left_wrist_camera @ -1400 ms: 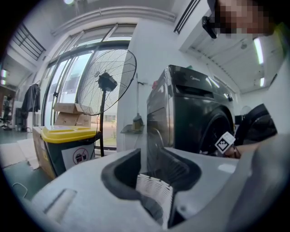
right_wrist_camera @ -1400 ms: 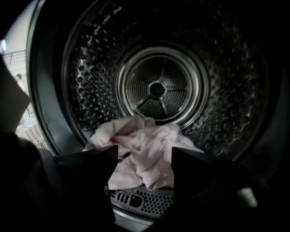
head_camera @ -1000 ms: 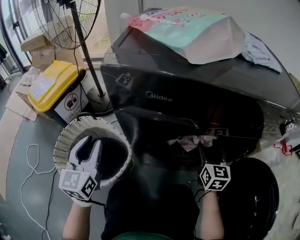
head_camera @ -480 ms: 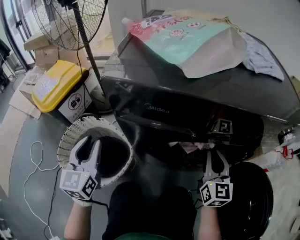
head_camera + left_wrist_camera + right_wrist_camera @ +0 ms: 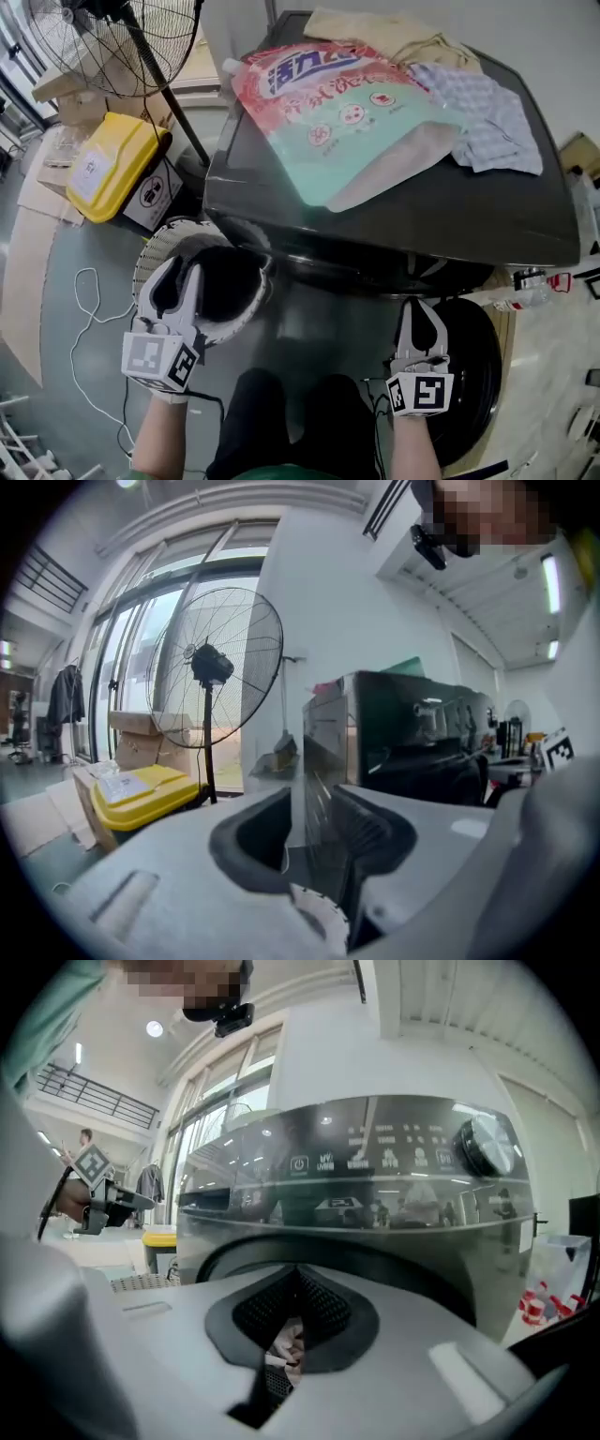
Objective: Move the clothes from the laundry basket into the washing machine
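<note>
While the washing machine's (image 5: pixel 487 211) top edge hides the drum mouth from the head view, the only clothes (image 5: pixel 289 1342) on show are a pale scrap in the right gripper view. It peeks through the slot below the right tool's (image 5: pixel 419 307) tips. It seems to lie beyond the jaws, not in them, though that's hard to make out. Those jaws have just closed and now meet at the tips.

Laundry basket (image 5: pixel 187 231) next: its inside is plain black, so there's no telling what lies in it. Left tool (image 5: pixel 180 272) hovers over its near rim, jaws parted, nothing between them.

Around them, an open round door (image 5: pixel 483 366) hangs just right of the right tool. A big detergent pouch (image 5: pixel 347 122) lies flat on the machine's top, with a checked cloth (image 5: pixel 492 122) and a beige cloth (image 5: pixel 394 28) beside it. Yellow-lidded bin (image 5: pixel 112 164) and standing fan (image 5: pixel 112 37) sit beyond the basket, and a white cable (image 5: pixel 89 309) loops across the floor.

Right tool points at the machine's front, the scrap straight ahead of it. Left tool stands well apart, over the basket.
</note>
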Tool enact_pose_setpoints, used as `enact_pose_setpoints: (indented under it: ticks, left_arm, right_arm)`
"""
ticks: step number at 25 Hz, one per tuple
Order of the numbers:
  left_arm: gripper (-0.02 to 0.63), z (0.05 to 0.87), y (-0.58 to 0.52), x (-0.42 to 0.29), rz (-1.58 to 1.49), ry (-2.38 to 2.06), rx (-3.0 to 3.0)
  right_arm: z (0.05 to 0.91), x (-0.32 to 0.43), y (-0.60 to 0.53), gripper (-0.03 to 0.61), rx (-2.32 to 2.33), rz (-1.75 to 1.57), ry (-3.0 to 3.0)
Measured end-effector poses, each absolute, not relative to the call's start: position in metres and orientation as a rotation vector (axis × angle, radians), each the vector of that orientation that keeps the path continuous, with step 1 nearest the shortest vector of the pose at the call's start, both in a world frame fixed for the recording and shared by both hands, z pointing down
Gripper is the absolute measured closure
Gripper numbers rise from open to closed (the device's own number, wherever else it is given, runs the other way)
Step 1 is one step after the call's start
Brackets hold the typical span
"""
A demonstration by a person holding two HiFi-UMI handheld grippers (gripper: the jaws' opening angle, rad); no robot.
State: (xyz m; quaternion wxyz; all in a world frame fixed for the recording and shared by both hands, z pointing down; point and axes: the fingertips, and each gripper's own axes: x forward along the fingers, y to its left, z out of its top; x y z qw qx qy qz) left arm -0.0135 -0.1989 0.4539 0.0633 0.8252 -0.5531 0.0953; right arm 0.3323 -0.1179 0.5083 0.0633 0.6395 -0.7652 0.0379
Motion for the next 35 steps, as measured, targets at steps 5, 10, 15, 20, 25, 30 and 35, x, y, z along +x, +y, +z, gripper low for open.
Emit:
enact_pose_setpoints:
  ticks: [5, 10, 15, 20, 25, 30, 35]
  left_arm:
    - [0.485, 0.375, -0.181, -0.019, 0.325, -1.672, 2.469]
    - [0.485, 0.267, -0.163, -0.035, 0.328, -1.711, 2.445]
    - [0.485, 0.157, -0.147, -0.039, 0.297, -1.724, 2.479]
    - [0.485, 0.086, -0.139, -0.048, 0.285, -1.726, 2.530]
    - [0.485, 0.061, -0.129, -0.061, 0.266, -1.699, 2.576]
    - [0.485, 0.054, -0.120, -0.071, 0.250, -1.666, 2.611]
    - [0.485, 0.042, -0.116, -0.079, 0.227, -1.634, 2.647]
  right_arm:
    - [0.431, 0.323, -0.101, 0.575, 1.911, 0.173, -2.347]
    - [0.318, 0.323, -0.095, 0.575, 1.915, 0.169, -2.366]
    - [0.201, 0.325, -0.090, 0.575, 1.965, 0.153, -2.378]
    - [0.120, 0.317, -0.083, 0.575, 2.015, 0.094, -2.396]
    - [0.084, 0.309, -0.063, 0.575, 2.071, 0.038, -2.364]
    - [0.069, 0.306, -0.041, 0.575, 2.121, 0.005, -2.313]
    - [0.053, 0.307, -0.025, 0.575, 2.178, -0.021, -2.273]
